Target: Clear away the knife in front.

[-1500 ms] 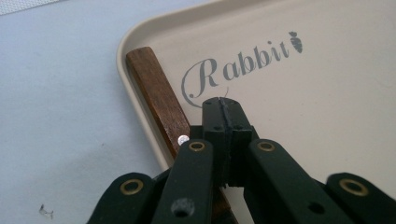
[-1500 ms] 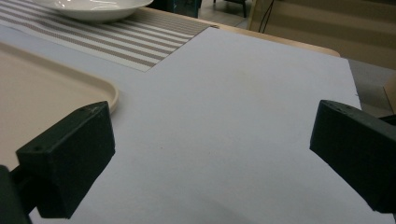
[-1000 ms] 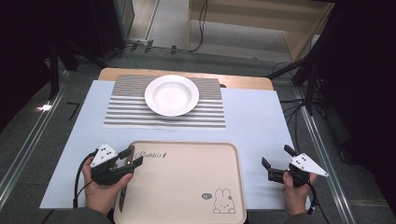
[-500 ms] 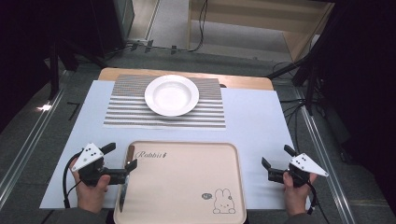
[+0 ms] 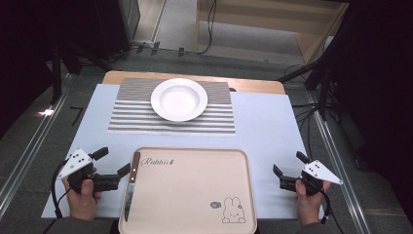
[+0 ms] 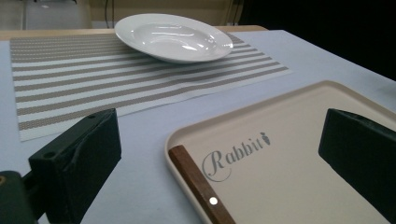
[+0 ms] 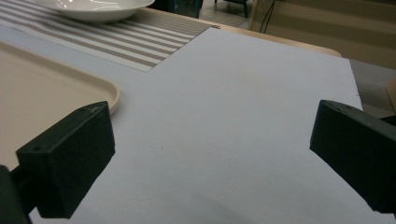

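Left tool now beside tray

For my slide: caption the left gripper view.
Open tongs frame a knife's wooden handle on a beige tray.

Tray middle bare; knife along its left edge.

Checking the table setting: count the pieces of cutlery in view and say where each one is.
1. A knife with a wooden handle lies along the left edge of the beige tray, near the left gripper. No other cutlery is visible.
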### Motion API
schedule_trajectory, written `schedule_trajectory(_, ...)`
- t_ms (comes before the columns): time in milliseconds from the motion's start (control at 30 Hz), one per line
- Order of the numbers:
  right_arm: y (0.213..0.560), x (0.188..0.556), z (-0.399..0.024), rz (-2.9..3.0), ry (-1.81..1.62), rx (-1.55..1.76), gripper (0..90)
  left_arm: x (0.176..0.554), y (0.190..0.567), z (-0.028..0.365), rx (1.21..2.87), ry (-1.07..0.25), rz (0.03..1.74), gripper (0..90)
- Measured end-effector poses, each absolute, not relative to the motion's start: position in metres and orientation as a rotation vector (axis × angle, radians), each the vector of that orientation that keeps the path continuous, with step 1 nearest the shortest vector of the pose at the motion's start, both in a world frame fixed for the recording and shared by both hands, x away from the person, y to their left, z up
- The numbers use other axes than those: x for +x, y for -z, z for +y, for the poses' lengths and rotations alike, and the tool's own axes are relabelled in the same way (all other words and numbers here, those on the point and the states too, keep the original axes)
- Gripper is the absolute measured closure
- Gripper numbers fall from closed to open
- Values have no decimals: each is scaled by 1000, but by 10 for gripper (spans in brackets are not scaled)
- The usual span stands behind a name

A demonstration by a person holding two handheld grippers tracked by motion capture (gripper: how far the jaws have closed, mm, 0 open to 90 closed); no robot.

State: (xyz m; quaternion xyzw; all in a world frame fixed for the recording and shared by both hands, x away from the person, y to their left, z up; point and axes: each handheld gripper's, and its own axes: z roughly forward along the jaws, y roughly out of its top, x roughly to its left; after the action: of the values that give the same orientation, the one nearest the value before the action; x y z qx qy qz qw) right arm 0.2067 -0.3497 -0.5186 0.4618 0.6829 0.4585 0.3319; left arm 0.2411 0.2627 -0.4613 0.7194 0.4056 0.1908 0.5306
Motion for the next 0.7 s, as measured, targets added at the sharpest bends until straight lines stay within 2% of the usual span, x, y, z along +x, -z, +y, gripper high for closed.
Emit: schedule_trajectory(700, 519, 206, -351, 1772, -1207, 1210, 0, 252, 479, 307, 1709, -550, 1065, 0)
